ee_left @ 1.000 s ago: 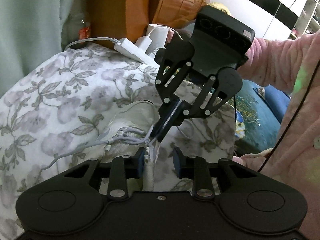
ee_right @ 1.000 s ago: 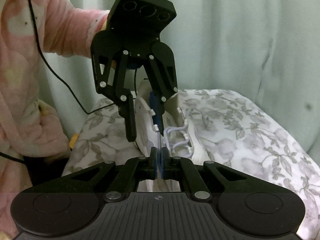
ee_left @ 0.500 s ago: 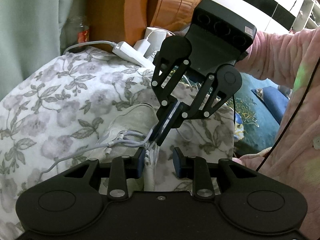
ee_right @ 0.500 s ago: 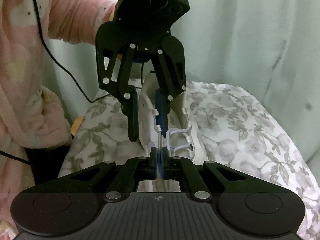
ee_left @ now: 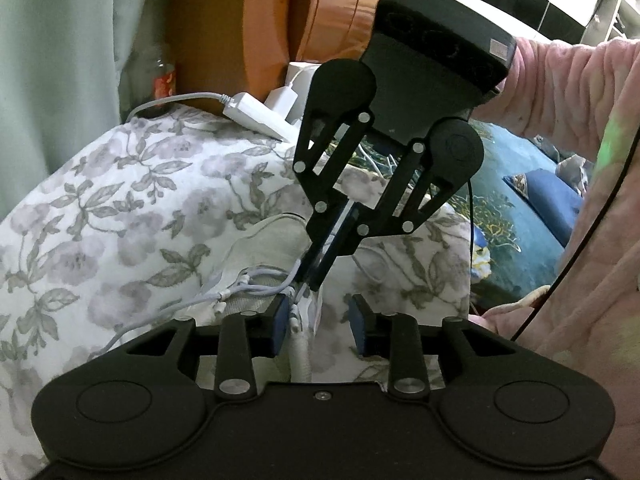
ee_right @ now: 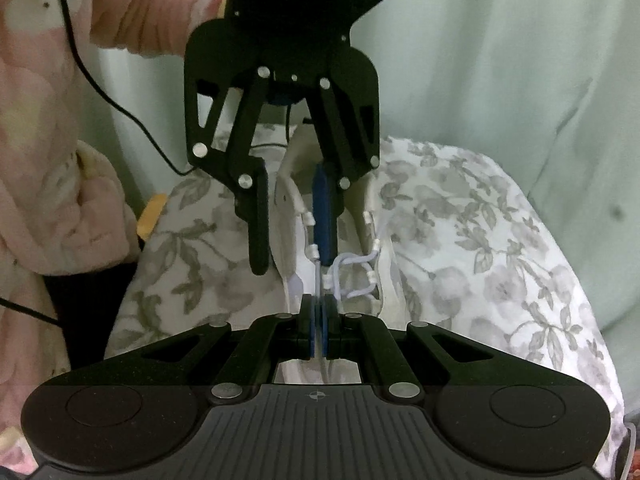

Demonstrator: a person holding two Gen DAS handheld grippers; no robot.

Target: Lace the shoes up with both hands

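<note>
White shoe (ee_right: 288, 216) lies on a floral quilt (ee_right: 460, 216), laces toward the cameras. Right wrist view, near: right claw (ee_right: 319, 334) pinched together on the lace (ee_right: 318, 276); beyond, at 12 o'clock, left claw (ee_right: 294, 256), jaws apart, just been opening, straddling the shoe's side. Only the left view shows a white power strip (ee_left: 256, 118) at 11 o'clock. No readable writing.

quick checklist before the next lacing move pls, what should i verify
1. Grip: right hand-held gripper shut on the lace: ok.
2. Release: left hand-held gripper open: ok. Its jaws have just been opening; the shoe edge sits between the pads, unpressed.
3. Lace end visible: cannot tell, hidden in the right jaws.
4. Free upper eyelets: ok.
5. Shoe resting on floral bedding: ok.
</note>
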